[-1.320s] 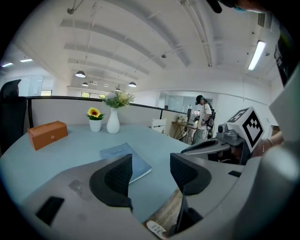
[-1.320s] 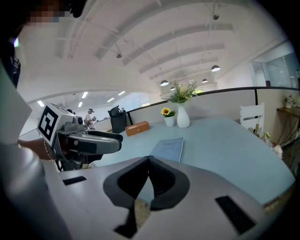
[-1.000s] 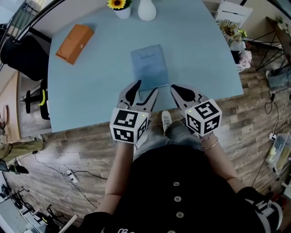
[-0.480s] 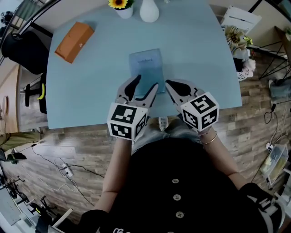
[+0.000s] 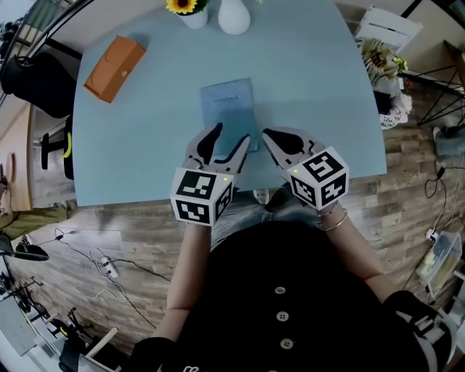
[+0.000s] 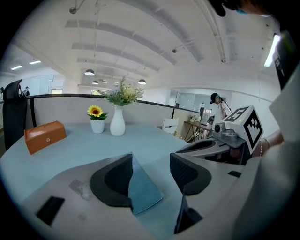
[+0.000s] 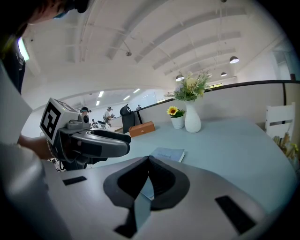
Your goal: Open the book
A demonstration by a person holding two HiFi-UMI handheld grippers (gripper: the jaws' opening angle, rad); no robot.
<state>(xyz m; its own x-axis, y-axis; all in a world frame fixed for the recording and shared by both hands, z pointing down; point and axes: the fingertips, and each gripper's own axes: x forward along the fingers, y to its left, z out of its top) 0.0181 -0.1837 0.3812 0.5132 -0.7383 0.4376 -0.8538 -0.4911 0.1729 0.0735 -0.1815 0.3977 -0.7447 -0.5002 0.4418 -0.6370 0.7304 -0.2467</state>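
A closed blue-grey book (image 5: 227,105) lies flat on the light blue table (image 5: 138,145), a little past the table's near edge. My left gripper (image 5: 231,138) stands open over the book's near edge; in the left gripper view the book's corner (image 6: 142,187) shows between the parted jaws of that gripper (image 6: 151,169). My right gripper (image 5: 270,138) hovers just right of the book's near right corner with its jaws pressed together and nothing between them. In the right gripper view the book (image 7: 168,153) lies beyond the shut gripper (image 7: 149,161), with the left gripper (image 7: 96,143) alongside.
An orange box (image 5: 112,59) lies at the table's far left. A white vase (image 5: 234,14) and a small sunflower pot (image 5: 185,9) stand at the far edge. A black chair (image 5: 33,83) is left of the table, a white chair (image 5: 389,25) at the far right.
Both grippers have moved forward over the table's near edge toward the book. The left gripper's open jaws now reach the book's near edge. The book has not moved.
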